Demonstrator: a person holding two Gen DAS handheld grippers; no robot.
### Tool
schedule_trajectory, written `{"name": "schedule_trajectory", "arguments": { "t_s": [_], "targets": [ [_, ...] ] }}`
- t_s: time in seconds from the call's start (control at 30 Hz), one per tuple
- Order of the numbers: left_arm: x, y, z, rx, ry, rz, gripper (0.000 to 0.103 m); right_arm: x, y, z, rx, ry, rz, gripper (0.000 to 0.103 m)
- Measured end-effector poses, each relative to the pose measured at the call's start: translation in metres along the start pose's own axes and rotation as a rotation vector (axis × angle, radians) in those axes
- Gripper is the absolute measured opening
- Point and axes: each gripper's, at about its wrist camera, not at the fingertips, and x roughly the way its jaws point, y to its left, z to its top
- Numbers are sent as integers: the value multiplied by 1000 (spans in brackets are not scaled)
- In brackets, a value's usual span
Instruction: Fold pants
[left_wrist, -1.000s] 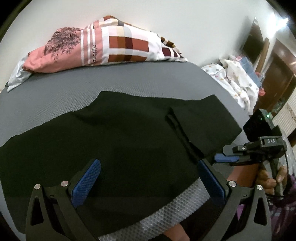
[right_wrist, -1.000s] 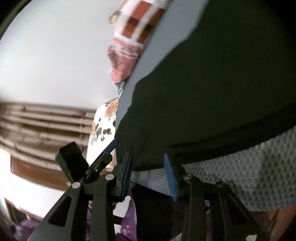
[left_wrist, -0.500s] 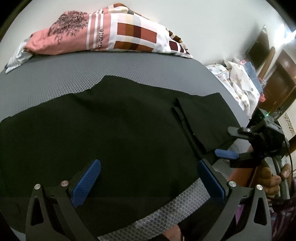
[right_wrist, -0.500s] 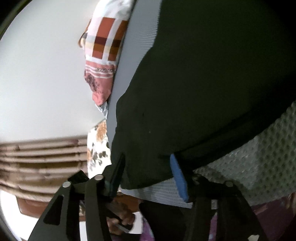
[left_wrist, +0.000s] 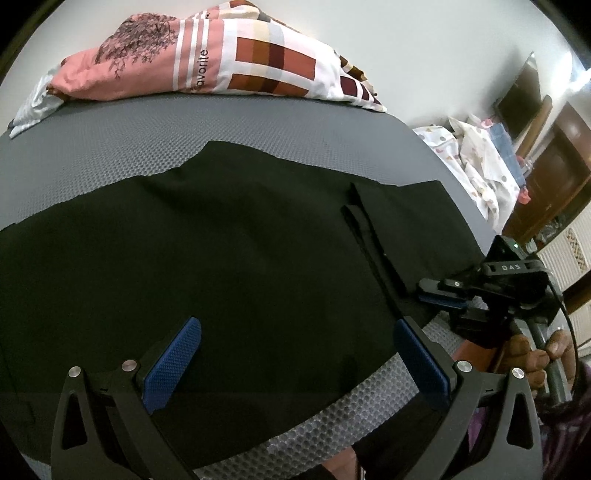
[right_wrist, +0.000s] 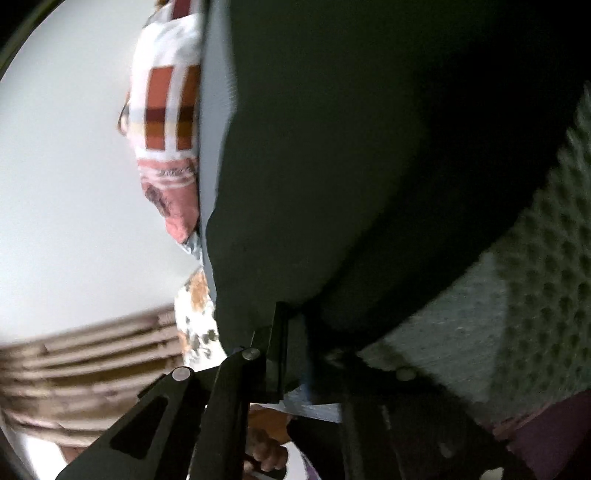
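Pants (left_wrist: 229, 258) spread on bed (left_wrist: 258, 129), unfolded; my left hand-held gripper (left_wrist: 295, 354) wide, empty; right hand-held gripper (left_wrist: 439, 291) pinches right hem, seemingly closed.

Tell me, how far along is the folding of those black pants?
Early on. Already done: the black pants lie spread on the grey bed, one end doubled over. In hand: the right gripper has closed on the pants' edge near the bed's side; the left gripper hovers open above the cloth. Left: the main folds.
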Motion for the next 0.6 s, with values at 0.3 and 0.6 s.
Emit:
{"name": "schedule_trajectory", "arguments": {
  "t_s": [0.3,0.6],
  "targets": [
    [-1,6,1,-23,-4,9,103,-10,27,-17,-150,33,8,5],
    [2,-1,-1,15,8,25,103,-6,4,-16,-131,89,-34,5]
  ]
}}
